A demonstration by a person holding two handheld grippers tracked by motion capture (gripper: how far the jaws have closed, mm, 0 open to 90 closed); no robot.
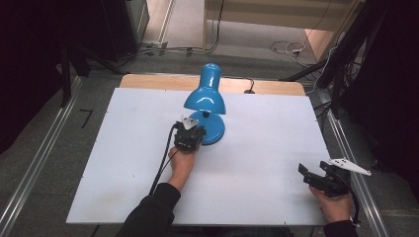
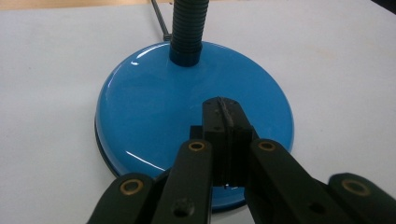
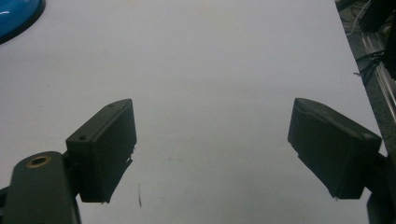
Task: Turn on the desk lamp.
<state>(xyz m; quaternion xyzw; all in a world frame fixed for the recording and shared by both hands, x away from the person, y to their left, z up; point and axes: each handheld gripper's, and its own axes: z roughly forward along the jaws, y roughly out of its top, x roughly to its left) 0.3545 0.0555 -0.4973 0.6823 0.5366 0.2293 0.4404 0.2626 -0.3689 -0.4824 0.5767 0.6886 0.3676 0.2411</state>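
A blue desk lamp [image 1: 206,96] stands at the back middle of the white table [image 1: 267,148], its shade tipped forward over its round base [image 1: 216,132]. My left gripper [image 1: 196,130] is shut with nothing between its jaws. In the left gripper view the closed tips [image 2: 225,108] sit over the front right of the glossy base [image 2: 149,107], below the ribbed neck [image 2: 187,28]. Whether they touch the base I cannot tell. My right gripper [image 1: 313,168] rests near the table's front right corner. It [image 3: 212,135] is open over bare table, with the lamp base [image 3: 16,16] far off.
The lamp's black cord [image 1: 249,85] runs off the back edge over a wooden strip [image 1: 158,81]. Metal rails [image 1: 37,163] flank the table on the floor, and loose cables [image 1: 286,48] lie behind it. The table's right edge is close to the right gripper.
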